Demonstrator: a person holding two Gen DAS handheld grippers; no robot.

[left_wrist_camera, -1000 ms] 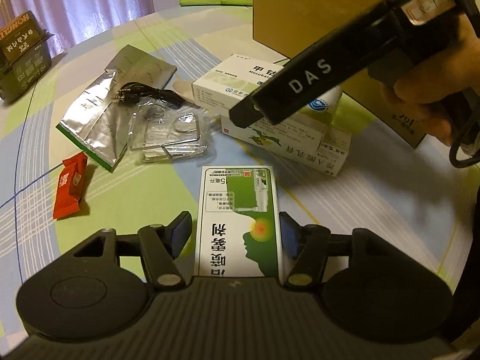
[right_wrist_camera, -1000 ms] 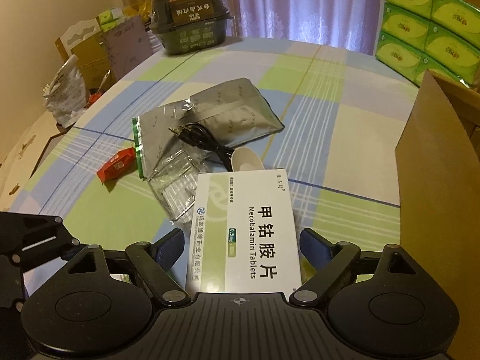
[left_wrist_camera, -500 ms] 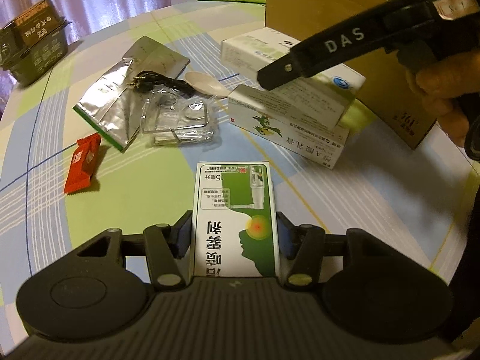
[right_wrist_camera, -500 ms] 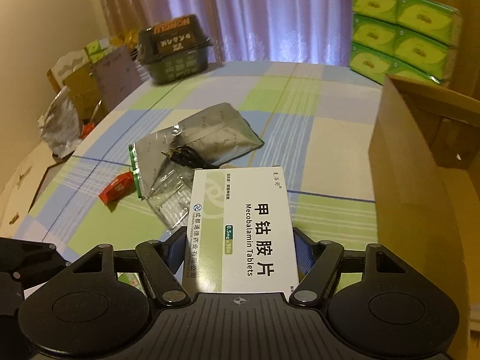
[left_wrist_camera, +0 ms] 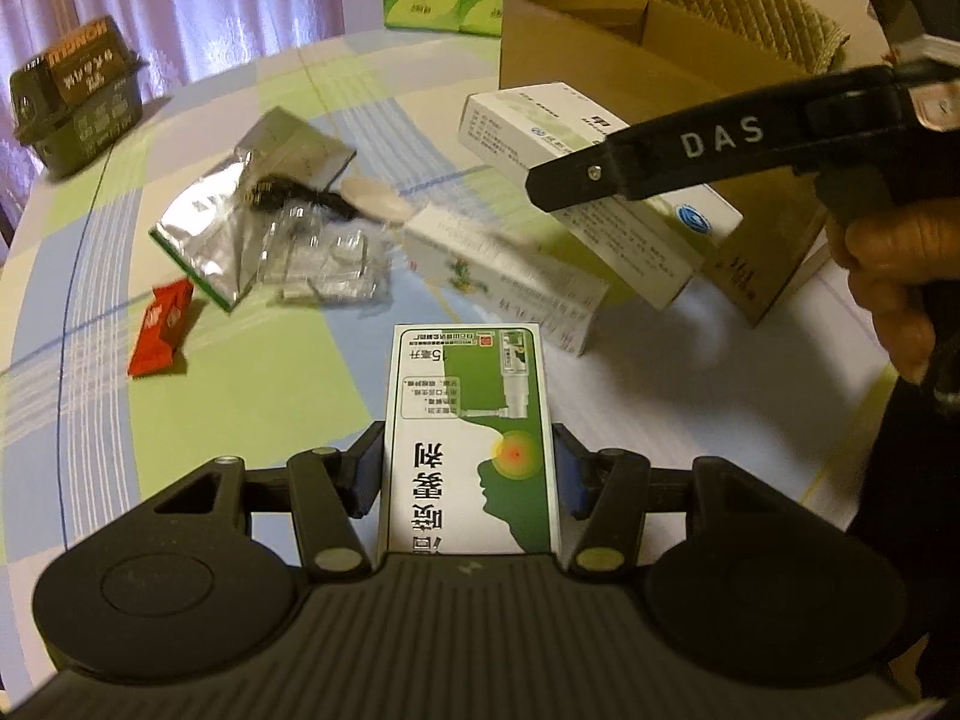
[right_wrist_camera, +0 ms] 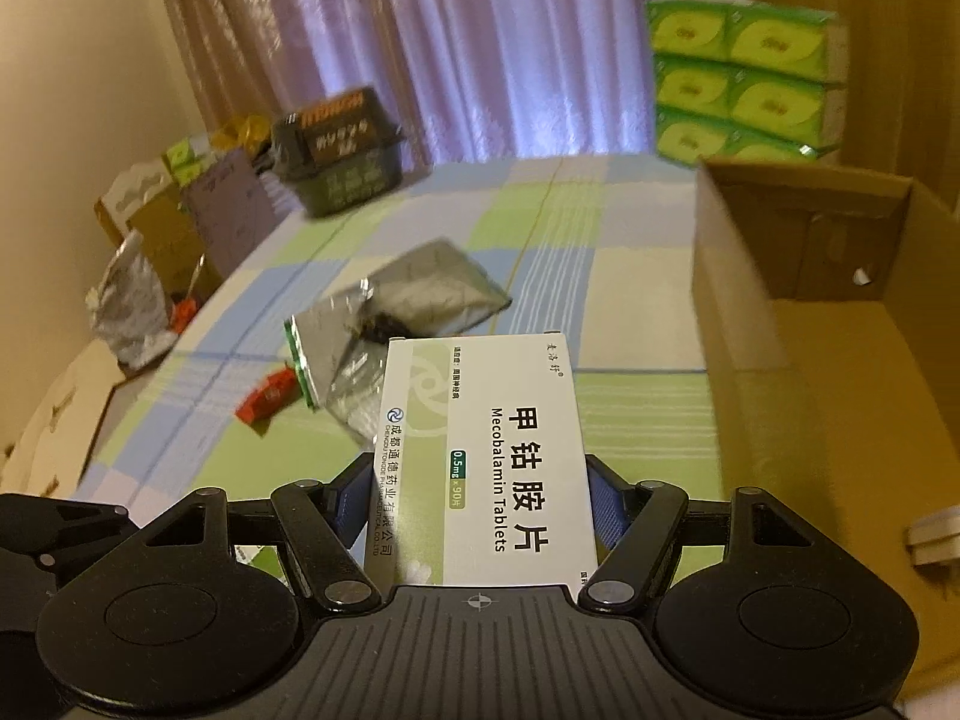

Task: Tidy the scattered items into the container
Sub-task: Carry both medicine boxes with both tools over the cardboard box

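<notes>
My left gripper [left_wrist_camera: 468,474] is shut on a green-and-white spray box [left_wrist_camera: 471,414], held above the checked tablecloth. My right gripper [right_wrist_camera: 477,504] is shut on a white Mecobalamin tablet box [right_wrist_camera: 489,450], lifted off the table; the same box [left_wrist_camera: 576,180] shows in the left wrist view under the right gripper's black arm. The open cardboard container [right_wrist_camera: 798,276] stands to the right of the tablet box, its inside visible. On the table lie another white medicine box [left_wrist_camera: 510,282], a silver foil pouch [left_wrist_camera: 240,222], a black cable [left_wrist_camera: 300,195], a clear plastic bag [left_wrist_camera: 324,258], a plastic spoon [left_wrist_camera: 375,201] and a red packet [left_wrist_camera: 162,327].
A dark green box [left_wrist_camera: 78,96] sits at the table's far left edge. Green tissue packs [right_wrist_camera: 744,78] are stacked behind the container. A person's hand [left_wrist_camera: 888,276] grips the right tool. Boxes and a crumpled bag [right_wrist_camera: 129,300] stand beyond the table's left side.
Both grippers closed on their boxes and lifted them. The right one has risen with the tablet box toward the cardboard container, whose inside has come into view.
</notes>
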